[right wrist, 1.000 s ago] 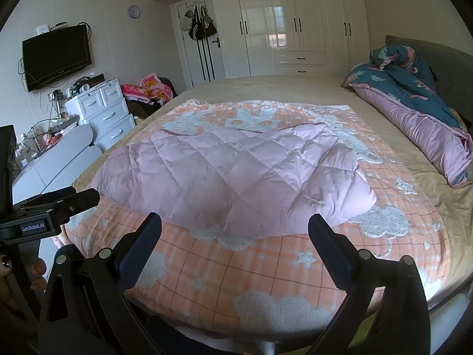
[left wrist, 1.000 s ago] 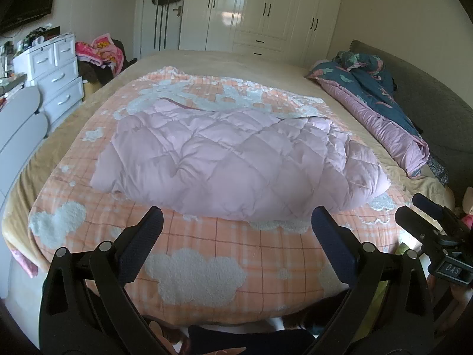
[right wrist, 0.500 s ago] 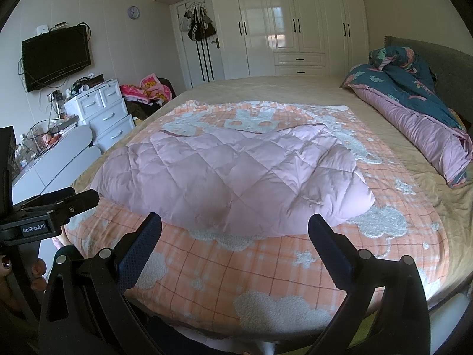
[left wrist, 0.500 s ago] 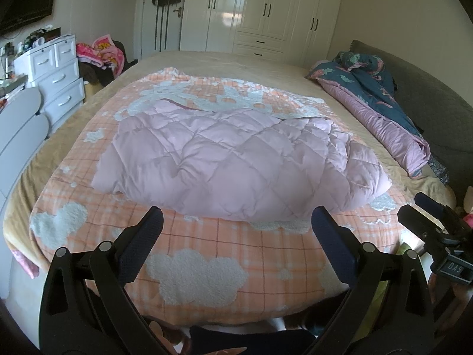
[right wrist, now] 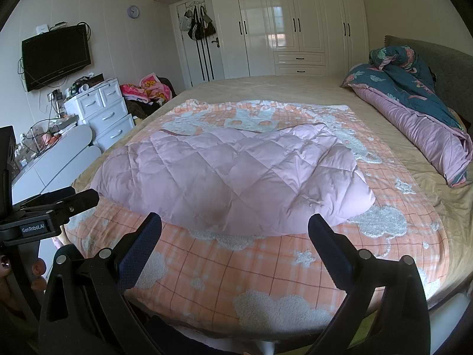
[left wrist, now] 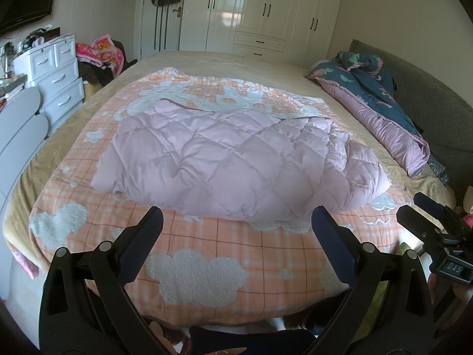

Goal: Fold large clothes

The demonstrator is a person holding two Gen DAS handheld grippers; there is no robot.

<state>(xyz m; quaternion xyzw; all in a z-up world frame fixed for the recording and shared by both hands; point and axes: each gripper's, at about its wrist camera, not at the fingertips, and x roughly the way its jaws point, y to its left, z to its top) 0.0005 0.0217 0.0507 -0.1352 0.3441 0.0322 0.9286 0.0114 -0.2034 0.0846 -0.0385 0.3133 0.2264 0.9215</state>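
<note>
pink quilted garment (left wrist: 236, 159) lies folded in a broad puffy slab on the middle of the bed, on top of an orange checked blanket (left wrist: 224, 251) with fluffy white cloud shapes. its surface is stitched in diamonds, pale pink, softly creased, with a slight sheen where the light falls. the near edge is a rounded, thick fold; the right end bulges and curls under, while the left end lies flatter and thinner. along the far edge a thin darker pink trim shows. in the right wrist view the same garment (right wrist: 233, 177) reads as a low mound, and a faint darker smudge sits near its front edge.

the left gripper (left wrist: 236, 227) hangs just off the foot of the bed, fingers spread wide, holding nothing, near the garment's front fold but apart from it. the right gripper (right wrist: 235, 230) is likewise released and empty, its fingers wide on either side of the near edge without touching it.

a blue and purple duvet (left wrist: 375, 94) is bunched along the right side of the bed, well apart from the garment. white wardrobes (right wrist: 295, 23) fill the far wall.
</note>
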